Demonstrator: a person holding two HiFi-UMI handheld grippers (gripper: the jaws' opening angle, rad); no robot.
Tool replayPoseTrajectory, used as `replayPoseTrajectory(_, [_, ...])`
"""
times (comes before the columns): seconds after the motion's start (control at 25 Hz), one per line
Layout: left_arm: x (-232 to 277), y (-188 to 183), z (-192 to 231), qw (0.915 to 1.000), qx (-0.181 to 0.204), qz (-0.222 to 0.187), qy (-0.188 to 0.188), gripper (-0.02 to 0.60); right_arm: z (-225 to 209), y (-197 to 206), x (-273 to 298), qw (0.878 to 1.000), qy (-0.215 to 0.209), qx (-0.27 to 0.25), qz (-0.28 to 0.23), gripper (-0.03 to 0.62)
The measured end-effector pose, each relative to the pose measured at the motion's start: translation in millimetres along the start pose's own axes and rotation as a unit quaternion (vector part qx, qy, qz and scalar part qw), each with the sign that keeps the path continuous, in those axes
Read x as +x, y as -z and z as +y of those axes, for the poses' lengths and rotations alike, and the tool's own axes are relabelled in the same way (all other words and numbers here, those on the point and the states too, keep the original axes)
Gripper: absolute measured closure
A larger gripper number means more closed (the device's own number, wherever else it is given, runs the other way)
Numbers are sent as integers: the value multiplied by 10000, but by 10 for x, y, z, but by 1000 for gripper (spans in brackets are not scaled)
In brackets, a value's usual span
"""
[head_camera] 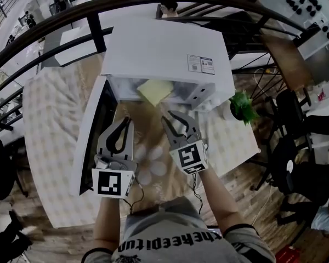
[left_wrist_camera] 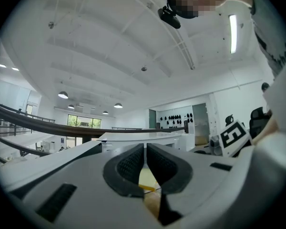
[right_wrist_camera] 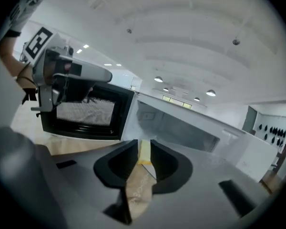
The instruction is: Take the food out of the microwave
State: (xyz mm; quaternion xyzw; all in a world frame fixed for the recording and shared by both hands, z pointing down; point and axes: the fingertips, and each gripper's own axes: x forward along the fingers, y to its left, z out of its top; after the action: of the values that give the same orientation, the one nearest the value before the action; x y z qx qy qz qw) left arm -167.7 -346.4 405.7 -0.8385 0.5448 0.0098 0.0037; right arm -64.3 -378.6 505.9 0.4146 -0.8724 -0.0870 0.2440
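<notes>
At the mouth of the microwave (head_camera: 164,48), door (head_camera: 90,130) swung left for access, found the yellow food (head_camera: 156,89) lying inside. Held 2 grippers short of it: left gripper (head_camera: 125,120) pinched shut, empty; right gripper (head_camera: 172,116) slightly parted on nothing, probably readied for the food's edge.

The right gripper (right_wrist_camera: 143,145) pointed at the open microwave (right_wrist_camera: 190,132), its jaws a little apart and gripping nothing. Through the gap showed a pale yellow item (right_wrist_camera: 144,156) at the microwave's mouth, with tan cloth (right_wrist_camera: 133,191) in front of it. Left of the cavity the microwave door (right_wrist_camera: 86,114) stood swung open, and the left gripper (right_wrist_camera: 102,74) hung before that door.
</notes>
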Motion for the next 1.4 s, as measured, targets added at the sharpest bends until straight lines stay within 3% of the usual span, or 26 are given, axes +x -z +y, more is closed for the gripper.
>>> replayPoseTrajectory(0.16, [-26, 152, -3, 9995, -56, 283, 107, 563, 46, 109, 159, 9987, -37, -462, 199, 488])
replayPoseTrajectory(0.44, [-3, 213, 56, 9994, -2, 335, 131, 563, 142, 347, 444, 9903, -84, -1271, 547, 451])
replayPoseTrajectory(0.76, [19, 252, 50, 9992, -82, 317, 216, 563, 197, 608, 693, 9696, 22, -2283, 881, 396])
replayPoseTrajectory(1.4, [-14, 333, 151, 9990, -74, 407, 142, 563, 191, 858, 1137, 9253, 313, -3566, 1249, 391])
